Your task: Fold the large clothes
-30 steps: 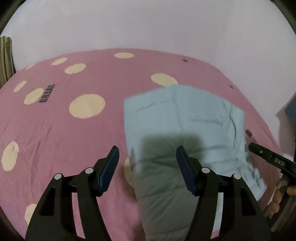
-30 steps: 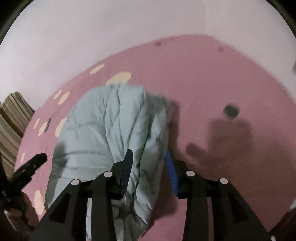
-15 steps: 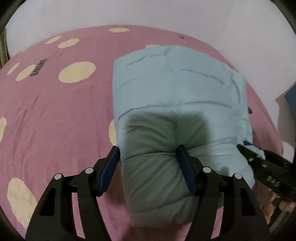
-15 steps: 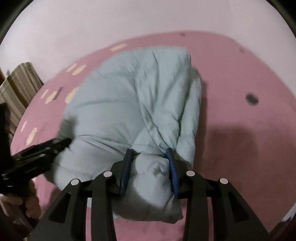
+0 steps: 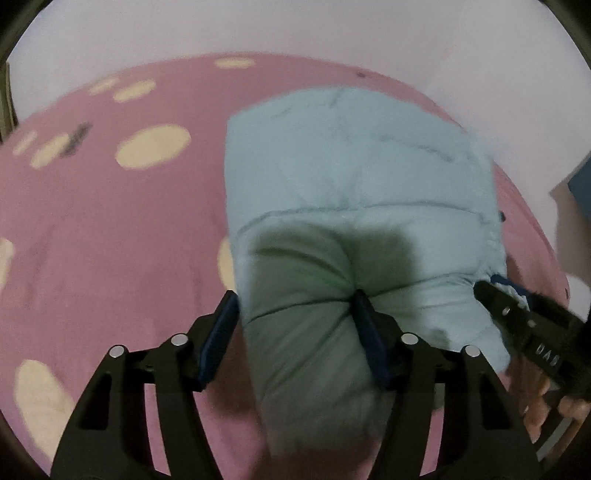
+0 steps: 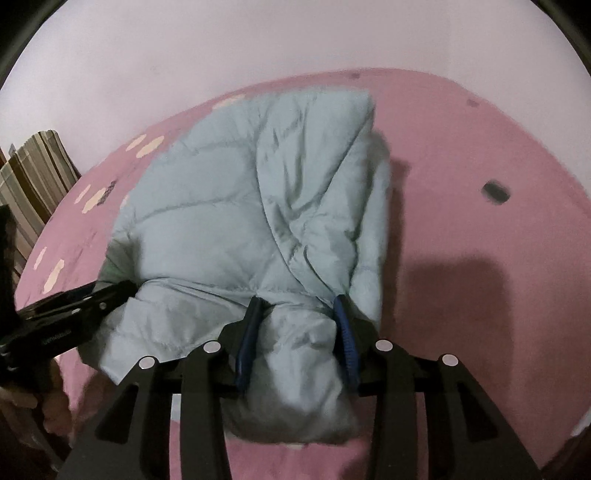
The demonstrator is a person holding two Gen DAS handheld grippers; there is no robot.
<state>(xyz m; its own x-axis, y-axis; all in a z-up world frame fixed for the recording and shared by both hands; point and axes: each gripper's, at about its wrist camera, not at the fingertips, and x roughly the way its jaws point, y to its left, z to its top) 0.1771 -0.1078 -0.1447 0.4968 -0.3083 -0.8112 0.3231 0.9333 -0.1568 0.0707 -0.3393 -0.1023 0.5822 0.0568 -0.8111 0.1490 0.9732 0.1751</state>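
Note:
A light blue puffy jacket (image 5: pixel 354 177) lies folded in a thick bundle on the pink bed; it also shows in the right wrist view (image 6: pixel 258 206). My left gripper (image 5: pixel 295 306) is wide open around the near left end of the bundle, its fingers pressing the padding. My right gripper (image 6: pixel 297 314) is shut on a bunched near corner of the jacket. The right gripper's black tip (image 5: pixel 517 314) shows at the jacket's right edge in the left view. The left gripper's tip (image 6: pixel 81 299) shows at the jacket's left edge in the right view.
The pink bedspread (image 5: pixel 110 229) has cream spots and spreads to the left. A pale wall (image 5: pixel 295 29) runs behind the bed. Striped fabric (image 6: pixel 33 177) hangs at the far left. A small dark mark (image 6: pixel 496 192) sits on the spread to the right.
Both grippers have moved forward and down onto the jacket's near end. The right gripper has closed on the jacket's corner. The left fingers now straddle the bundle.

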